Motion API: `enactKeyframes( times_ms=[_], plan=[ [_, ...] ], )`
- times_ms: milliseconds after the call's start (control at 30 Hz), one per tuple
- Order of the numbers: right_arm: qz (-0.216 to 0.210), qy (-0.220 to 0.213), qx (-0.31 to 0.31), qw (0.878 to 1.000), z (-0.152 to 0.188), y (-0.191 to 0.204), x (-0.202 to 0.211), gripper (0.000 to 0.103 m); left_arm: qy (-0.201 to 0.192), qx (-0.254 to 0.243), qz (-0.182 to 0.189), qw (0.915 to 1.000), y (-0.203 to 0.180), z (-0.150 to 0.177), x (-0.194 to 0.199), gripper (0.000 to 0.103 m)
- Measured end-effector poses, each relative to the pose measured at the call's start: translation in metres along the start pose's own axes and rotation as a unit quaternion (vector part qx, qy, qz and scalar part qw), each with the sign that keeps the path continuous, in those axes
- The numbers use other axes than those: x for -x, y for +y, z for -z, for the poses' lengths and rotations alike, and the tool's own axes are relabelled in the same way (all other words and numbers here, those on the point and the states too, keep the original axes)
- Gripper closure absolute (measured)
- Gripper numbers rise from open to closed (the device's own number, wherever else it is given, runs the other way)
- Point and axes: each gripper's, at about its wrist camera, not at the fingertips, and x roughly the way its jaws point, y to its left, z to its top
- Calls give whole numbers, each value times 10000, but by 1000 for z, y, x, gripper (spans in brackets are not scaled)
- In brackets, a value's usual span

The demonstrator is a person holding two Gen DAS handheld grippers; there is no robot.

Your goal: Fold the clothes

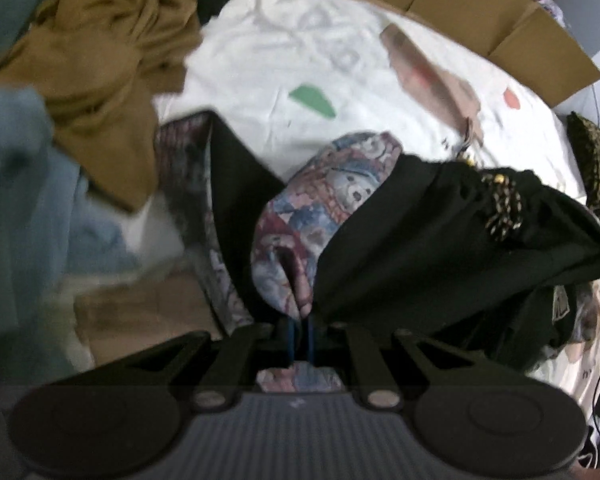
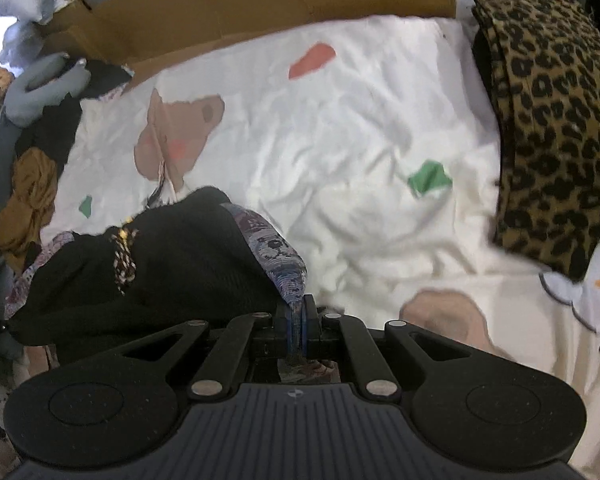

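A black garment (image 1: 440, 240) with a blue-and-red cartoon-print lining (image 1: 332, 200) hangs bunched over the white bed sheet (image 1: 300, 52). My left gripper (image 1: 300, 328) is shut on a fold of the printed lining, its blue pads pinching the cloth. In the right wrist view the same black garment (image 2: 172, 264) lies to the left, and my right gripper (image 2: 298, 320) is shut on its printed edge (image 2: 284, 268). A black-and-gold drawstring cord (image 2: 124, 256) lies on the garment.
A mustard-brown garment (image 1: 112, 72) and pale blue cloth (image 1: 20, 184) are piled at the left. A cardboard box (image 1: 480, 8) borders the far side of the bed. A folded leopard-print garment (image 2: 552, 128) lies at the right on the sheet (image 2: 340, 152).
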Motion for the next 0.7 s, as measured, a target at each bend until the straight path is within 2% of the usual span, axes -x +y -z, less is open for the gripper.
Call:
enactKeyframes(
  times_ms=[67, 167, 233, 300, 433, 500, 700],
  plan=[
    [82, 118, 50, 9999, 5, 0, -3, 100, 225, 27, -25, 9997, 0, 6, -8, 94],
    [163, 189, 39, 9997, 5, -3, -4, 96, 308, -15, -153, 9994, -3, 6, -6, 88],
    [146, 99, 4, 9998, 1, -4, 1, 90, 175, 92, -173, 9997, -2, 1, 5, 87],
    [204, 7, -45, 9998, -4, -4, 7, 79, -10, 175, -189, 9997, -2, -6, 17, 86],
    [222, -180, 141, 9995, -11, 5, 17, 78, -381, 98, -187, 9990, -11, -26, 38, 74],
    [248, -247, 169, 9992, -14, 9, 19, 66, -481, -28, -124, 9988, -19, -39, 41, 74],
    [171, -485, -38, 9987, -17, 13, 28, 63, -703, -441, 153, 9964, -52, -79, 31, 68]
  ],
)
